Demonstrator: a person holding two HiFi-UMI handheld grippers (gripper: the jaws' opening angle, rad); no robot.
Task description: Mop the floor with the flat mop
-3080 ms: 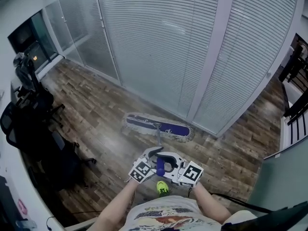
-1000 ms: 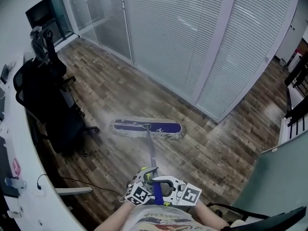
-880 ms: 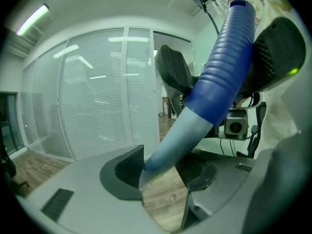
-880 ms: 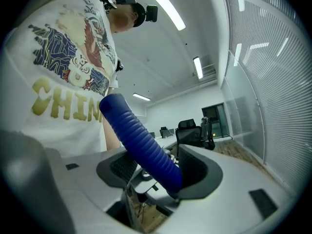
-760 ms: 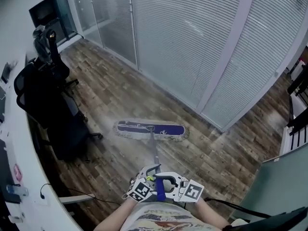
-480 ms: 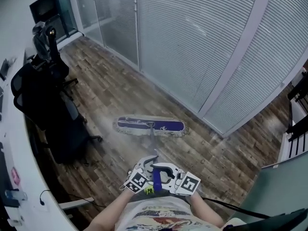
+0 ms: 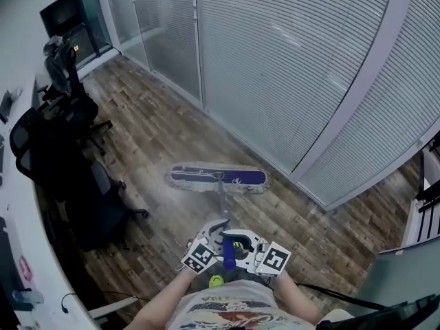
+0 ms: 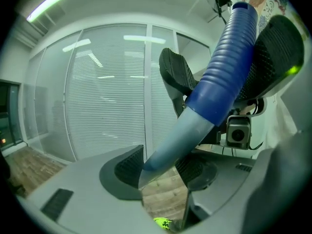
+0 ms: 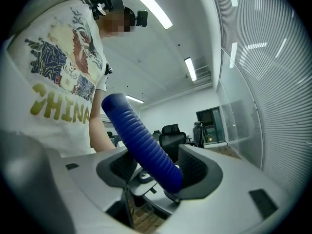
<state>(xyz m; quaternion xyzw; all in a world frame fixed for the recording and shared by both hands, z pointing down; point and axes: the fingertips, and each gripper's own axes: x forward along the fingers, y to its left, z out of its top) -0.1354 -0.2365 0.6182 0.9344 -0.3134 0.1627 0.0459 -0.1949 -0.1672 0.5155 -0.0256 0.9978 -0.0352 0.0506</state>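
Lower centre: the left gripper (image 7: 218, 231) is clamping the smooth grey shaft (image 8: 170, 140) of the seemingly light, stiff flat mop (image 7: 218, 178), the right gripper (image 7: 240, 243) its ribbed blue grip (image 9: 141, 135), likely the surer hold.

flat mop (image 7: 217, 179): on floor (image 7: 158, 129), before partition (image 7: 289, 67) | chairs (image 7: 69, 184): left (beside desk (image 7: 10, 243))

White T-shirt (image 9: 53, 82), short sleeves, printed front
A blue-and-orange graphic sits over gold lettering; the left gripper (image 8: 163, 167) and right gripper (image 9: 158, 168) are pale grey, each bearing a black-and-white marker cube (image 7: 201, 256).
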